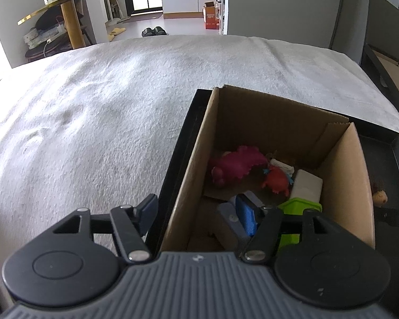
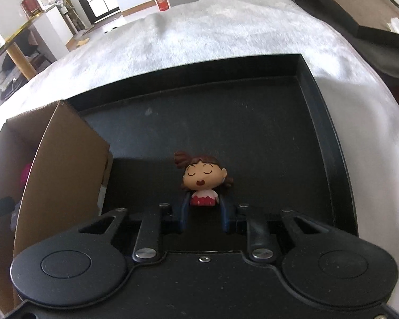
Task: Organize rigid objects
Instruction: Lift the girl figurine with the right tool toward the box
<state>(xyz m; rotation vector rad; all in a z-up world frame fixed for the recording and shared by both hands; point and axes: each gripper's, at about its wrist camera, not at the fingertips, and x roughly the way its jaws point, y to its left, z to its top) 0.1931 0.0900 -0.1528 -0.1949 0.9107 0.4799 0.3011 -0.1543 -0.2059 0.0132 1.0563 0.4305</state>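
The right gripper (image 2: 203, 212) had its blue fingers (image 2: 182, 214) closed on the lower body of the small brown-haired cartoon figurine (image 2: 203, 179), which stood on the black shallow tray (image 2: 329, 138), probably for lifting into the brown open cardboard box (image 1: 343, 175) beside it; the left gripper (image 1: 199, 214) hung half open and empty, straddling the box's near wall, perhaps to steady it; inside lay a magenta dinosaur toy (image 1: 236, 163).

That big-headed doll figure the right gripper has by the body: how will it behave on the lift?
Figurine, with the right gripper shut on its small body: probably rigid, so no sag. Its head is far larger than the gripped part, so it may pivot between the pads. Surface looks smooth and glossy, so possibly slippery.
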